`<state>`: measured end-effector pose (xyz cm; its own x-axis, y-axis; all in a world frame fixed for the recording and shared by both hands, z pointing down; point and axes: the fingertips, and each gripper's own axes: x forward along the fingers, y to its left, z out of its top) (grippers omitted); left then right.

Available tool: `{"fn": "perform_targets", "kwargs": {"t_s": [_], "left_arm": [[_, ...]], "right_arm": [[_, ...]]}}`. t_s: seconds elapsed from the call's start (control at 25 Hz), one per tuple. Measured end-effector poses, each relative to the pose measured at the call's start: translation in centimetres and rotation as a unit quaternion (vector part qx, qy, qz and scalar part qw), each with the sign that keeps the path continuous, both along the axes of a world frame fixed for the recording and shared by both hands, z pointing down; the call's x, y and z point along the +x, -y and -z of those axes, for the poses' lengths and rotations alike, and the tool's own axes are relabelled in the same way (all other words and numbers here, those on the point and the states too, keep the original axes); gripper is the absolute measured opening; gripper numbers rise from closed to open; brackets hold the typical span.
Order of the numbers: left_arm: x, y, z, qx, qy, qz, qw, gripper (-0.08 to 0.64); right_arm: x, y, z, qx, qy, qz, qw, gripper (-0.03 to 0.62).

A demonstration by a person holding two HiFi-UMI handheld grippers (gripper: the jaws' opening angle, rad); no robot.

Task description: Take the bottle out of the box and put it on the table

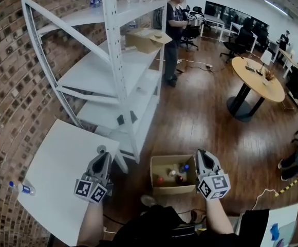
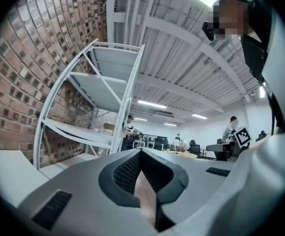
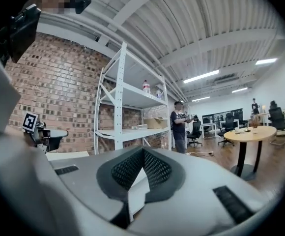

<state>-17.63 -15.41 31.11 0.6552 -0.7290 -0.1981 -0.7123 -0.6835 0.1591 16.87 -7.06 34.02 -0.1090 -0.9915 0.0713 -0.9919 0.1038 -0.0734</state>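
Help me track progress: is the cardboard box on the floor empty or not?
Not empty. The head view looks into the open-topped box and shows several small items inside, some red, one blue-topped.

Open cardboard box holding bottles, one bottle lying on white table

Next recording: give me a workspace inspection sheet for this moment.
Surface: white table, one bottle near its left edge.
Job's things: open cardboard box on the floor, several bottles inside.
Clutter: nothing seen.
Grippers: left gripper and right gripper both shut, empty; right one by the box's right edge.
Cables: white cable with power strip on the floor by the standing person.
Surroundings: brick wall, white shelf rack, round wooden table, office chairs.
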Motion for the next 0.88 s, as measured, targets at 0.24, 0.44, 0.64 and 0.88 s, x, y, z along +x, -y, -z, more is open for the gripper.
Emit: {"fn": "perform_targets", "kwargs": {"t_s": [0.24, 0.44, 0.64, 0.88], "left_arm": [[4.4, -2.9, -0.8, -0.007, 0.013, -0.065, 0.9978, 0.005], [6.2, -4.0, 0.0, 0.000, 0.017, -0.093, 0.9955, 0.005], [8.8, -4.4, 0.9, 0.013, 0.011, -0.119, 0.9928, 0.005], [12.6, -3.5, 1.6, 0.029, 0.003, -0.132, 0.9908, 0.005]], "right_arm": [[2.4, -6.4, -1.8, -0.011, 0.017, -0.056, 0.998, 0.002], [3.5, -9.4, -2.0, -0.012, 0.022, -0.087, 0.996, 0.002], [5.6, -11.2, -0.8, 0.003, 0.018, -0.112, 0.994, 0.002], [8.6, -10.3, 0.9, 0.015, -0.002, -0.118, 0.993, 0.002]]}}
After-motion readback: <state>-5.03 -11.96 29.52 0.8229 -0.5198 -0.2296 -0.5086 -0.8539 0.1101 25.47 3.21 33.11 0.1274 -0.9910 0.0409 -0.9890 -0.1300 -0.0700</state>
